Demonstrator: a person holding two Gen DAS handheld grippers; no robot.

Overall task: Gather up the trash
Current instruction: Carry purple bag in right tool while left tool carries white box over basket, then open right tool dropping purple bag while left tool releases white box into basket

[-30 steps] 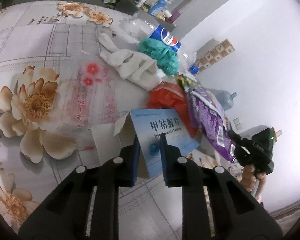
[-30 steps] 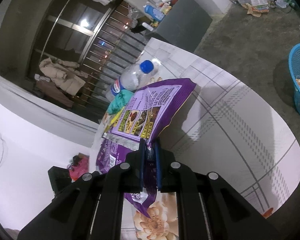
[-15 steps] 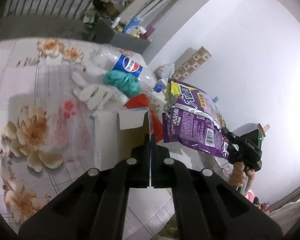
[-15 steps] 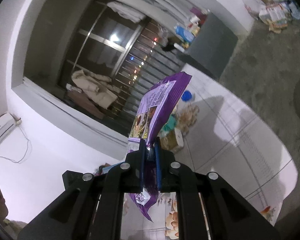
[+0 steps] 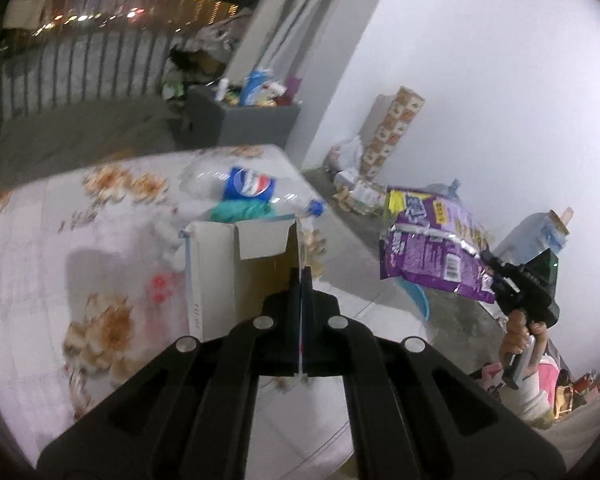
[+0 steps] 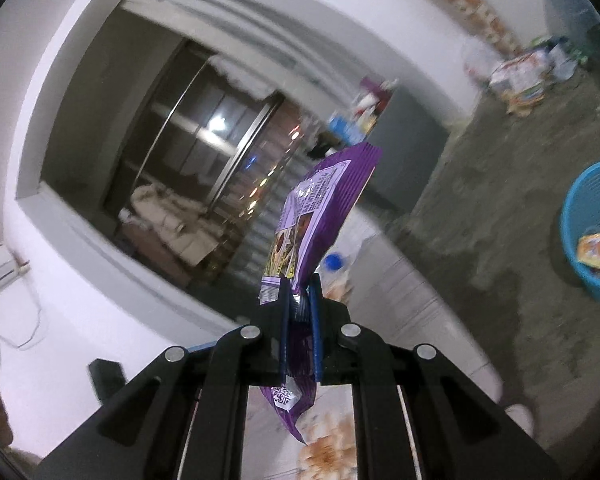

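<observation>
My left gripper [image 5: 301, 276] is shut on a wall of an open white cardboard medicine box [image 5: 236, 264], held up above the flowered table [image 5: 60, 280]. My right gripper [image 6: 299, 292] is shut on a purple snack bag [image 6: 320, 212], which sticks up in front of it; the bag's lower end hangs below the fingers. The left wrist view shows that same purple snack bag [image 5: 432, 248] in the air right of the table, with the right gripper [image 5: 490, 276] and a hand behind it. A Pepsi bottle [image 5: 248, 186] and a teal crumpled cloth [image 5: 240, 210] lie on the table.
A blue basket [image 6: 592, 236] with wrappers in it stands on the concrete floor at the right. A grey cabinet [image 5: 252, 124] with bottles on top is behind the table. Cartons and litter [image 5: 364, 192] lie by the white wall. A barred window runs along the back.
The left gripper closed on the box and lifted it off the table. The right gripper carried the purple bag up and away from the table, swinging so that the blue basket is back in view.
</observation>
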